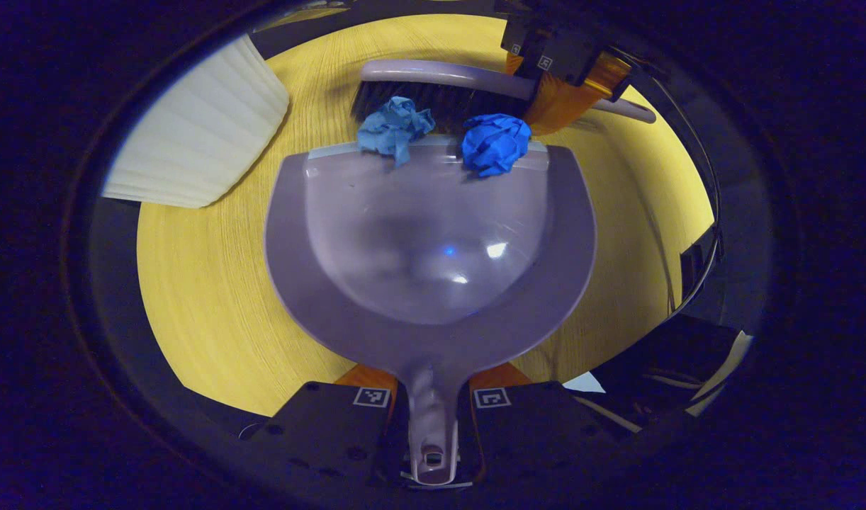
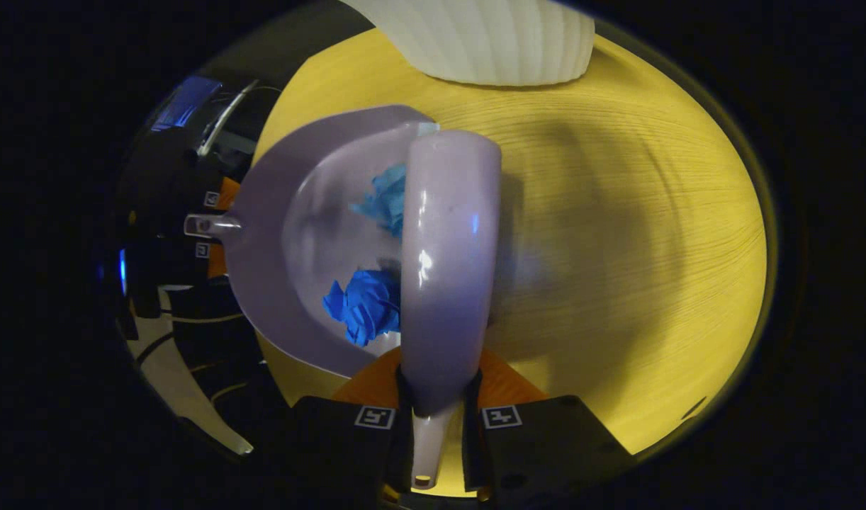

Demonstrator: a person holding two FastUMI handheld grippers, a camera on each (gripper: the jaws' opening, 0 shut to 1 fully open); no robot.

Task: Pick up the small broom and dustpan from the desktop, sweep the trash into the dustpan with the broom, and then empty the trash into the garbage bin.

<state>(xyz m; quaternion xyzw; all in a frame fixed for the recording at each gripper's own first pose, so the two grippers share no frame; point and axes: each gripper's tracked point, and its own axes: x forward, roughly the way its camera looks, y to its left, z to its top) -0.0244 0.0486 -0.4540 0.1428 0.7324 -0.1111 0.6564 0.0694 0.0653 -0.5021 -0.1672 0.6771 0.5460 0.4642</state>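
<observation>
Closest in: left hand-held gripper [image 1: 433, 425] clamped on the dustpan [image 1: 433, 248] handle, keeping the pan flat on the yellow table [image 1: 206, 297], mouth toward 12 o'clock to catch trash. Right hand-held gripper [image 2: 433, 418] closed on the broom [image 2: 447, 262] handle, bristles pushing two blue paper wads [image 1: 394, 127] [image 1: 495, 143] over the lip. White garbage bin [image 1: 199, 134] waiting at 10 o'clock.
</observation>
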